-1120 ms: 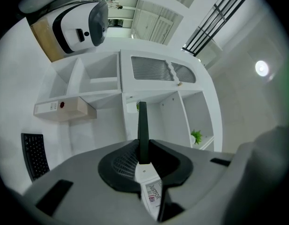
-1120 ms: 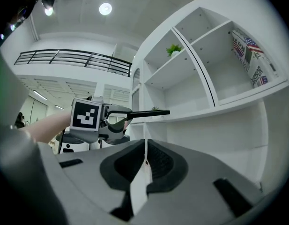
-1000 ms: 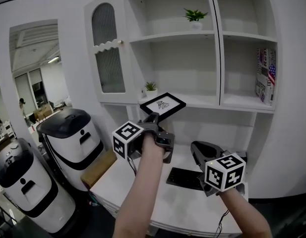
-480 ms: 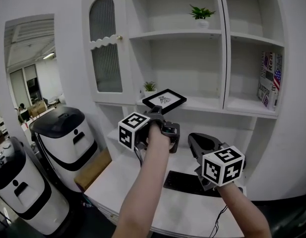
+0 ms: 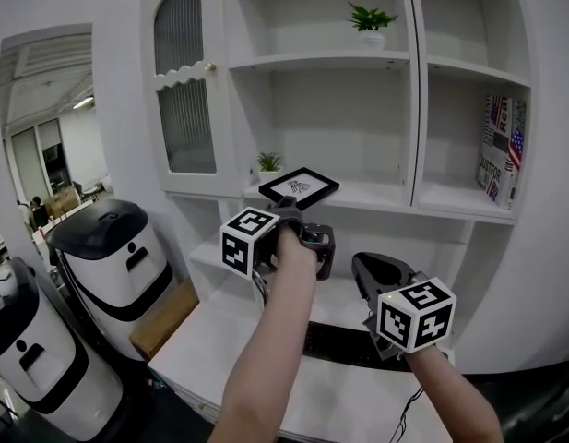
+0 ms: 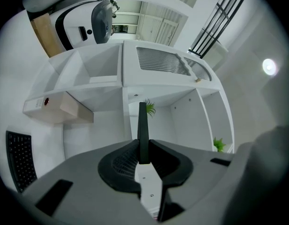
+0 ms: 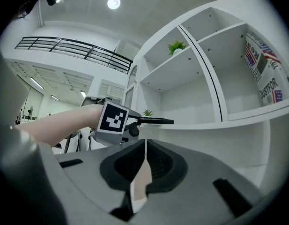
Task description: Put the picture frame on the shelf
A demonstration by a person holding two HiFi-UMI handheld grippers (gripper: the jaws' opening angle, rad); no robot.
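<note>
The black picture frame with a white print lies nearly flat in the air, just at the front edge of the lower shelf board. My left gripper is shut on its near edge from below. In the left gripper view the frame shows edge-on, pinched between the pads of my left gripper. I cannot tell whether the frame touches the shelf. My right gripper hangs lower, above the desk, shut with nothing in it; its own view shows the right gripper with pads together and the frame beyond.
A small potted plant stands on the lower shelf left of the frame, another plant higher up. A magazine leans in the right bay. A cabinet door hangs left. A keyboard lies on the desk; white-and-black machines stand left.
My left gripper has carried the frame a little up and closer to the shelf edge. The right gripper has hardly moved.
</note>
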